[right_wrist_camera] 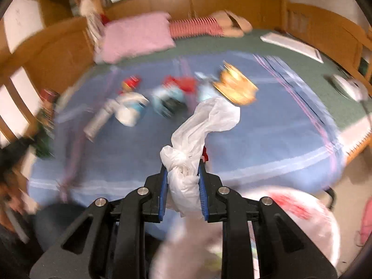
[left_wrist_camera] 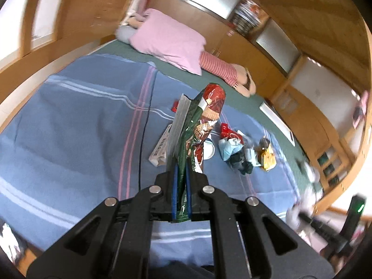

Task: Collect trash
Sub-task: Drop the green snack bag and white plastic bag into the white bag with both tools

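Above the blue blanket [left_wrist_camera: 69, 125], the left claw [left_wrist_camera: 181, 176] is clamping a green and red snack wrapper [left_wrist_camera: 200, 125], while the right claw [right_wrist_camera: 182, 176] is gripping a white plastic bag [right_wrist_camera: 204, 125]. Beyond both claws, more wrappers [left_wrist_camera: 234, 146] are lying scattered on the blanket, nearer than the pink pillow [left_wrist_camera: 167, 41].

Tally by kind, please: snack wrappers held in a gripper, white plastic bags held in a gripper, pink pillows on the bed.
Snack wrapper, in left gripper: 1
White plastic bag, in right gripper: 1
Pink pillow: 1
Total: 3
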